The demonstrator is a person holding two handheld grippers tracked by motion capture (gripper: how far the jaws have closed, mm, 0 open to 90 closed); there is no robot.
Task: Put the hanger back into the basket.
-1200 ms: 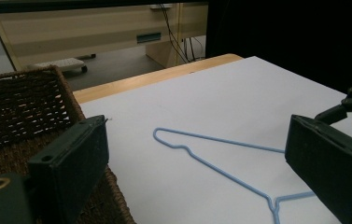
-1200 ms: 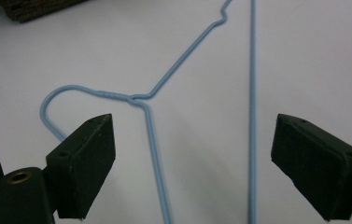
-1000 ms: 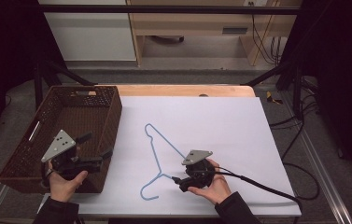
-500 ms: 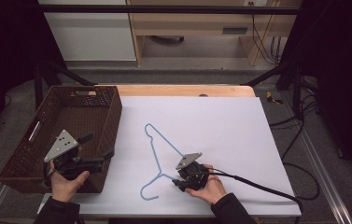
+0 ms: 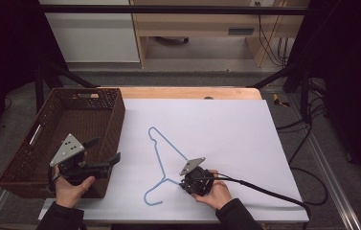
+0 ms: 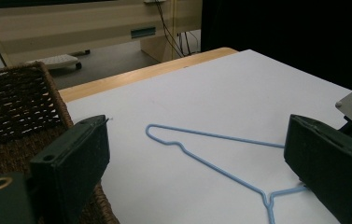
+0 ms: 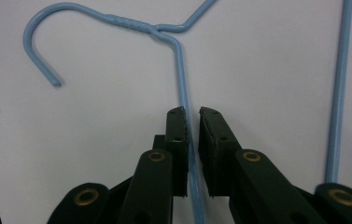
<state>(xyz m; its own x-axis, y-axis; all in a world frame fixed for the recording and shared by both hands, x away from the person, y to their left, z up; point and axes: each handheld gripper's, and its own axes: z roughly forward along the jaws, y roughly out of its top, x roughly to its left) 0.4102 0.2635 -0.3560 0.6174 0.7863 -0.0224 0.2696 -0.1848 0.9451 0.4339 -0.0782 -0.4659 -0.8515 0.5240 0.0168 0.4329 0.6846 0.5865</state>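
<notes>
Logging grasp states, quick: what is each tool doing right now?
Left tool: open, holding nothing, beside the basket.
Right tool: jaws have just been closing, now shut on the blue hanger, gripping one wire arm.

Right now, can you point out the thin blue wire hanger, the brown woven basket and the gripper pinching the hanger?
Thin blue wire hanger (image 5: 158, 155): high view, on its long straight side.
Brown woven basket (image 5: 115, 115): high view, on its right wall.
Right gripper (image 7: 192, 113): right gripper view, midway between its fingertips.
</notes>
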